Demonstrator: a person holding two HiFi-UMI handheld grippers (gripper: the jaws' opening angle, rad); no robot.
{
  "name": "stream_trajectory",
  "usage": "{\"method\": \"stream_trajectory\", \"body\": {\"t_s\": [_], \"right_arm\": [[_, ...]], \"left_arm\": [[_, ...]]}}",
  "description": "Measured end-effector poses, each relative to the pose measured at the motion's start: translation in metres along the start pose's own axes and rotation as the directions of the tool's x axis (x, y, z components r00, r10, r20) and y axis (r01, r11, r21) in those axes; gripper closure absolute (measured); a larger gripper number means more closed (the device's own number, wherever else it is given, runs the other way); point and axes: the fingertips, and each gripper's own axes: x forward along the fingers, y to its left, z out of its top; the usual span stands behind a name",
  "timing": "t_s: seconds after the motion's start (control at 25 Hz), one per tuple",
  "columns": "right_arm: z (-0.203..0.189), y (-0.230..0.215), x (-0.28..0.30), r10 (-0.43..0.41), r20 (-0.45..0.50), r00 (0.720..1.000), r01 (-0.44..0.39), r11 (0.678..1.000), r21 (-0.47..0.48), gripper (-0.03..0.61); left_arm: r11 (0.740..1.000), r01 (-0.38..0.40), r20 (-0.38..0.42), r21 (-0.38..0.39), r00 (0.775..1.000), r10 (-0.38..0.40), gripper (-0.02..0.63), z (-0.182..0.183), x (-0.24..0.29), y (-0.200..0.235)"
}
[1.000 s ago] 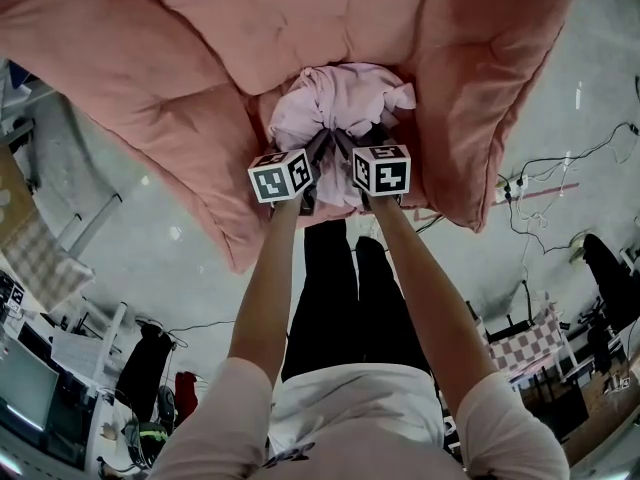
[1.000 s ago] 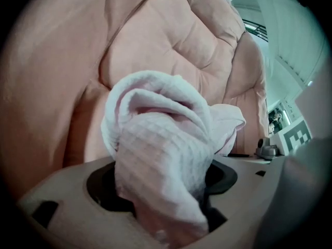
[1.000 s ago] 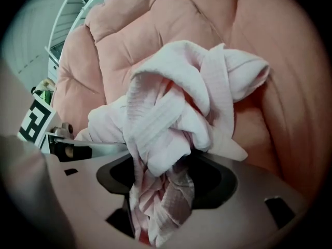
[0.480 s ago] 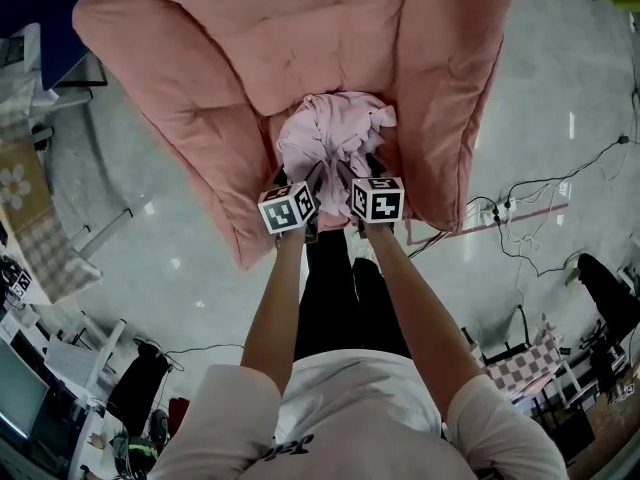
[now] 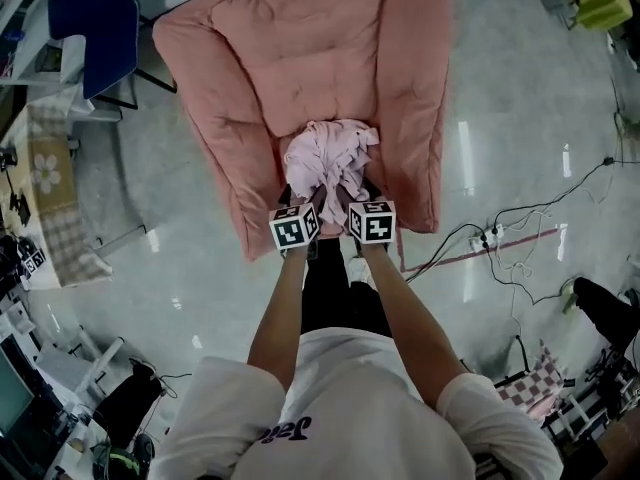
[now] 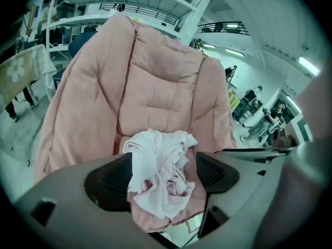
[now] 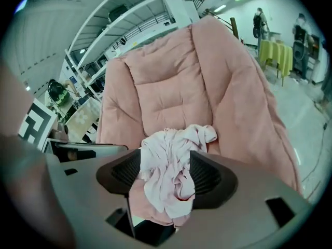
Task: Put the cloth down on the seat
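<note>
A crumpled pale pink cloth lies on the front of the seat of a pink padded armchair, one fold hanging over the seat's edge. My left gripper and right gripper are side by side at the cloth's near edge. In the left gripper view the cloth shows between the widely parted jaws of the left gripper, and no pad presses it. The right gripper also stands open, with the cloth loose between its jaws.
The armchair's side cushions rise on both sides of the seat. A blue chair and a checked table stand at the left. Cables and a power strip lie on the floor to the right.
The head view has pulled up and back, so the whole armchair now shows. Both grippers have drawn back to the cloth's near edge, and the cloth stays on the seat.
</note>
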Motion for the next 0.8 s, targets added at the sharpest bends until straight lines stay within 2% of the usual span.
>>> {"method": "stream_trajectory", "body": {"t_s": [0.24,0.48,0.8], "right_arm": [[0.028,0.022,-0.067,0.018,0.119,0.993,-0.008,0.997,-0.082,0.292],[0.043,0.037,-0.14,0.057,0.238,0.97,-0.028,0.992,-0.124,0.293],[0.062,0.064,-0.214,0.107,0.364,0.925,-0.025,0.975,-0.221,0.294]], "left_arm": [[0.999,0.022,0.113,0.041,0.993,-0.026,0.239,0.022,-0.06,-0.033],[0.995,0.048,0.184,0.092,0.981,-0.064,0.239,0.023,-0.112,-0.072],[0.974,0.059,0.364,0.22,0.921,-0.138,0.239,0.056,-0.195,-0.131]]}}
